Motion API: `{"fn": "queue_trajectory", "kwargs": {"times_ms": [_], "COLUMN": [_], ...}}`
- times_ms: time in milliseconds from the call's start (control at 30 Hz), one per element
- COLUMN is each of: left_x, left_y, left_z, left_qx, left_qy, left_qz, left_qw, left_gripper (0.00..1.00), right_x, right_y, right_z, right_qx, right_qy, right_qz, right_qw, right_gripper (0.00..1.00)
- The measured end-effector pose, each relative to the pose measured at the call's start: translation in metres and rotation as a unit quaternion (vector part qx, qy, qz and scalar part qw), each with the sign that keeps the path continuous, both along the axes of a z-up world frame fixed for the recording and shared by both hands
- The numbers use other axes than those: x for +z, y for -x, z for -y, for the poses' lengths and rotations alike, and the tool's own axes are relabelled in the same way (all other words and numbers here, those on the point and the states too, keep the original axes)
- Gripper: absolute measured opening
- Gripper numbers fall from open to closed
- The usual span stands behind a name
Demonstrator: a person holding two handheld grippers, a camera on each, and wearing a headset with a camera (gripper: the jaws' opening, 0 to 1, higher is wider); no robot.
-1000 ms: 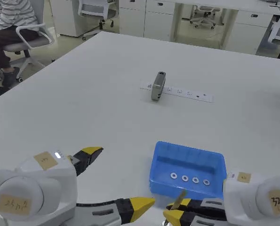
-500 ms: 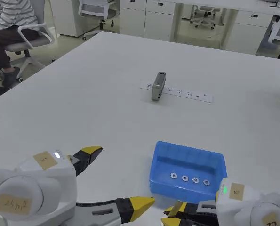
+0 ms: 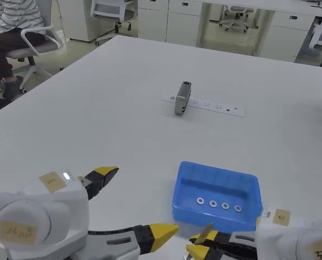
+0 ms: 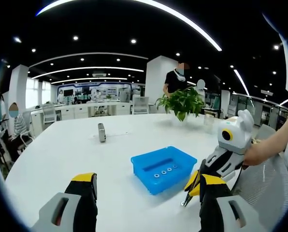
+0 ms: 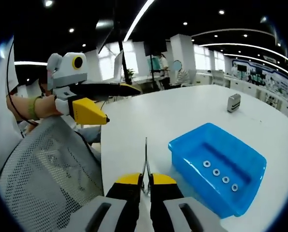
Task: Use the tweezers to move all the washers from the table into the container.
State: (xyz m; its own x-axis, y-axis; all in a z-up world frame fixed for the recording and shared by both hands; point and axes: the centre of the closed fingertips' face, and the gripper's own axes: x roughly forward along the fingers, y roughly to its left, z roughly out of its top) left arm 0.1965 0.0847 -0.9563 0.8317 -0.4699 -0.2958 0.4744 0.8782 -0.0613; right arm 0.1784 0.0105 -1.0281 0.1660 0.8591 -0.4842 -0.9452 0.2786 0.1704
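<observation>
**Four washers lie in the blue container**

In the head view, the blue container [image 3: 215,172] sits on the white counter [image 3: 106,108], close to its near edge. Four washers [image 3: 218,205] lie in a row inside it. The left gripper [image 3: 133,203] is wide open and holds nothing. The right gripper [image 3: 197,245] is squeezed tight on the tweezers [image 3: 207,232]. A small grey box [image 3: 182,98] stands near the middle of the counter.

In the left gripper view, its jaws stand far apart.

In the right gripper view, the jaws pinch the tweezers, which stick out beside the container.
</observation>
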Motion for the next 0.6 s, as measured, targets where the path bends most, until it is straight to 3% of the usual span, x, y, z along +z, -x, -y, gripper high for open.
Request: {"fn": "queue_trajectory", "kwargs": {"times_ms": [600], "left_x": [0.0], "left_y": [0.001], "left_z": [0.002], "left_qx": [-0.005], "left_qy": [-0.002], "left_qz": [-0.001], "left_qw": [1.0], "left_gripper": [0.89], "right_x": [0.041], "right_y": [-0.032], "right_z": [-0.002], "right_qx": [-0.043], "right_qy": [-0.07], "right_qz": [-0.009], "right_qw": [0.9966], "right_gripper": [0.03]}}
